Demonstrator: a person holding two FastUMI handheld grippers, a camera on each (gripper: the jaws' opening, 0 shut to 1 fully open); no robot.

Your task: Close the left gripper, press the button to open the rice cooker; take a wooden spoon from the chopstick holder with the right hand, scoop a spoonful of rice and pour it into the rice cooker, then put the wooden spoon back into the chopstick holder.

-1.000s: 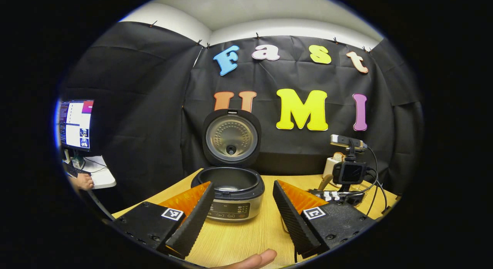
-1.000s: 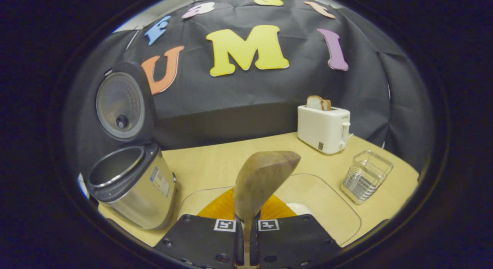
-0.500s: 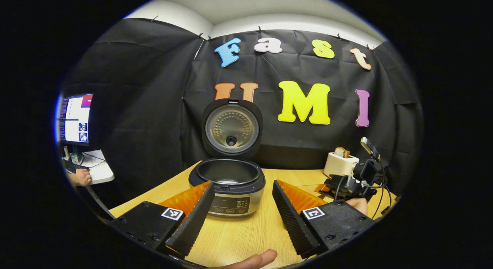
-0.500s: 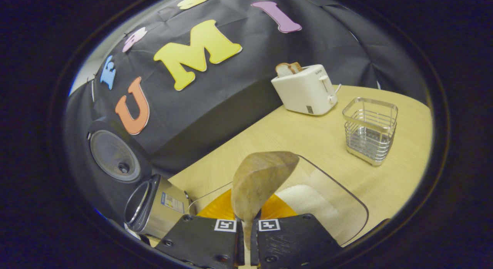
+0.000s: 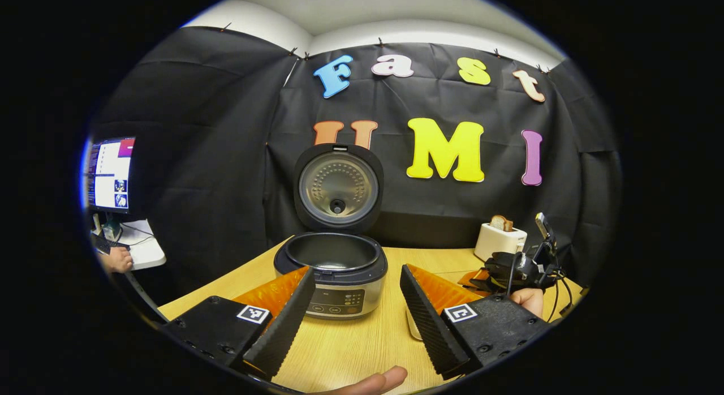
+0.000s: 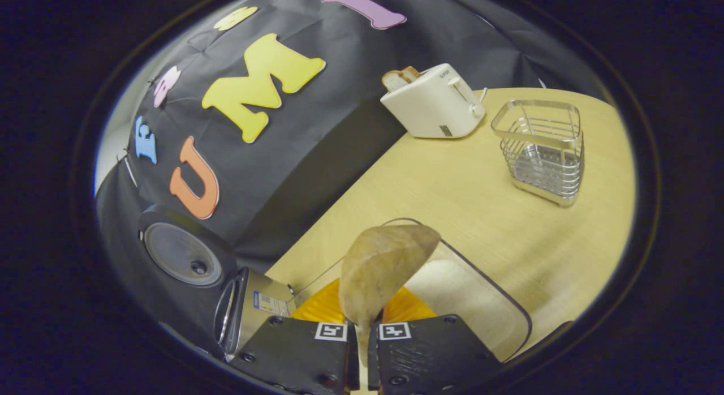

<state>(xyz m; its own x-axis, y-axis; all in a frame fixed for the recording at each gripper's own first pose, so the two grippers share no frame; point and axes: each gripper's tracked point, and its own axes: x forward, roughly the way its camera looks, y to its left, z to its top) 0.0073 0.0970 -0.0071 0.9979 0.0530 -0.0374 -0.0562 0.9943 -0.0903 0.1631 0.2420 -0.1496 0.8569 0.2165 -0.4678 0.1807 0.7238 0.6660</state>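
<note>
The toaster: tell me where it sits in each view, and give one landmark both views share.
Left gripper view: the toaster stands at right of centre, on the table's far edge by the wall.
Right gripper view: the toaster is at upper centre-right, tilted in the picture, left of the chopstick holder.
Shared landmark: the rice cooker, lid raised.

Bare tabletop lies open between the glass rice container and the wire chopstick holder, with the toaster against the back wall. The rice cooker stands with its lid upright, its pot mouth unobstructed from above. Open tabletop lies in front of the cooker, between the left tongs' parted fingers.
</note>
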